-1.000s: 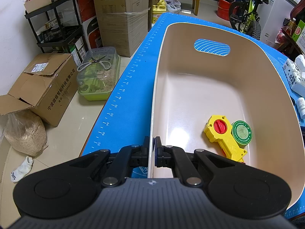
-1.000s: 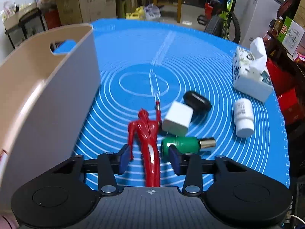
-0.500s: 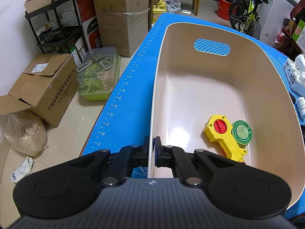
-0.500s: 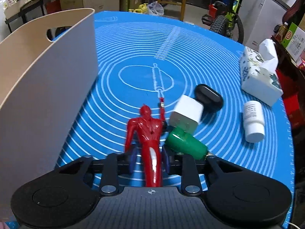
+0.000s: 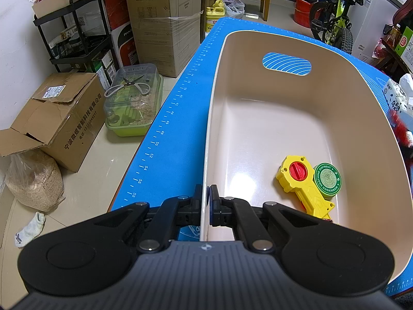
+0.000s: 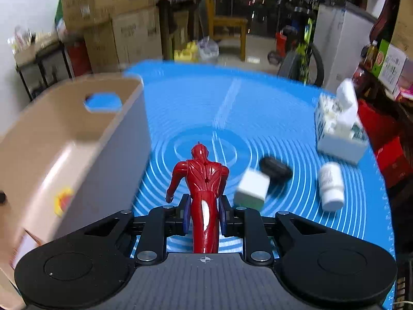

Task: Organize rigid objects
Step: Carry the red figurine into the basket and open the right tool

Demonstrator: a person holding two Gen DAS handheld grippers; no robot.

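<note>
Right gripper (image 6: 204, 217) clamped on upright red figure (image 6: 202, 180), long axis along fingers; beige bin (image 6: 64, 155) at frame left, rim pinched by left gripper (image 5: 205, 201).

Tin (image 5: 326, 180) beside toy (image 5: 302, 184), apparently touching, in bin (image 5: 214, 118)

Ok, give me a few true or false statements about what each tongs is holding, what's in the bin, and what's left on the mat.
1. The right tongs grip a red plastic toy figure. True.
2. The left tongs hang open above the blue mat. False: they are shut on the rim of the beige plastic bin.
3. The bin holds a yellow toy with a red knob and a round green tin. True.
4. The white pill bottle lies inside the bin. False: it lies on the mat.
5. The black oval case lies on the mat. True.
</note>
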